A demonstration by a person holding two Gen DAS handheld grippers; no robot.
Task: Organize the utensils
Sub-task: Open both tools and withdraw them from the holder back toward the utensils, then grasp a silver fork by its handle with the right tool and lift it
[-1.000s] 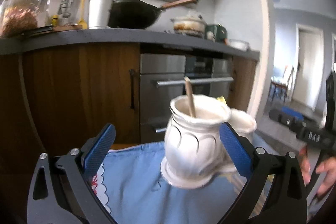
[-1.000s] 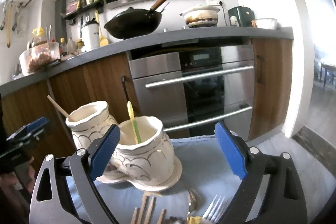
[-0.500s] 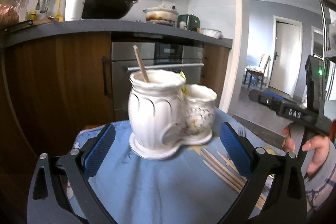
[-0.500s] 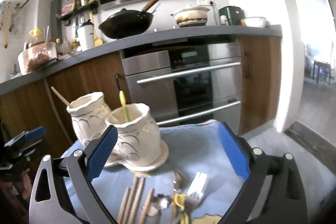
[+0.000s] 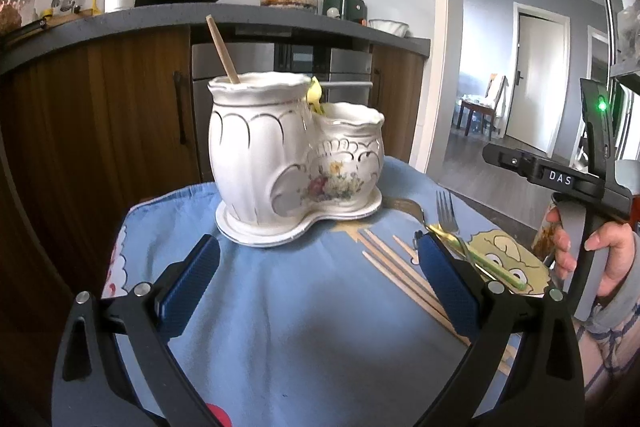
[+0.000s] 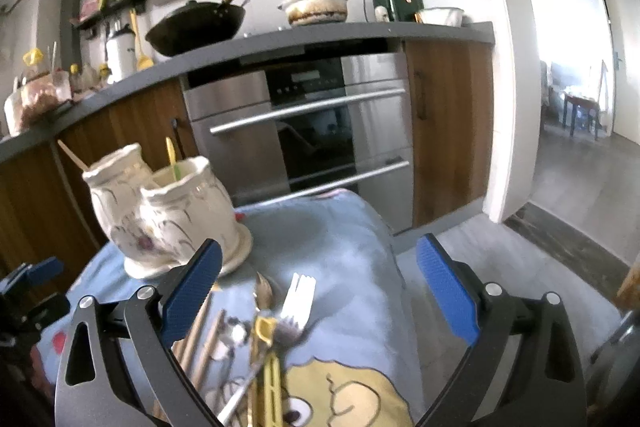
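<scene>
A white ceramic double-pot utensil holder [image 5: 288, 163] stands on a blue cloth [image 5: 304, 315]; it also shows in the right wrist view [image 6: 168, 215]. A wooden chopstick [image 5: 222, 49] stands in its taller pot and a yellow-green utensil [image 6: 172, 157] in the lower one. Loose chopsticks [image 5: 400, 275], a fork [image 5: 446, 209] and a yellow-handled utensil [image 5: 480, 259] lie on the cloth to the holder's right. My left gripper [image 5: 316, 285] is open and empty in front of the holder. My right gripper [image 6: 320, 287] is open and empty above the fork [image 6: 298, 301] and chopsticks [image 6: 200, 331].
Wooden cabinets [image 5: 100, 131] and a steel oven [image 6: 304, 131] stand behind the small table. The counter holds a black wok [image 6: 200, 25], a pot and jars. The cloth's right edge [image 6: 384, 239] drops to grey floor. A doorway [image 5: 536, 83] opens at the right.
Both grippers have pulled back and up from the holder, so more cloth and the loose utensils show. Both stay open and empty.
</scene>
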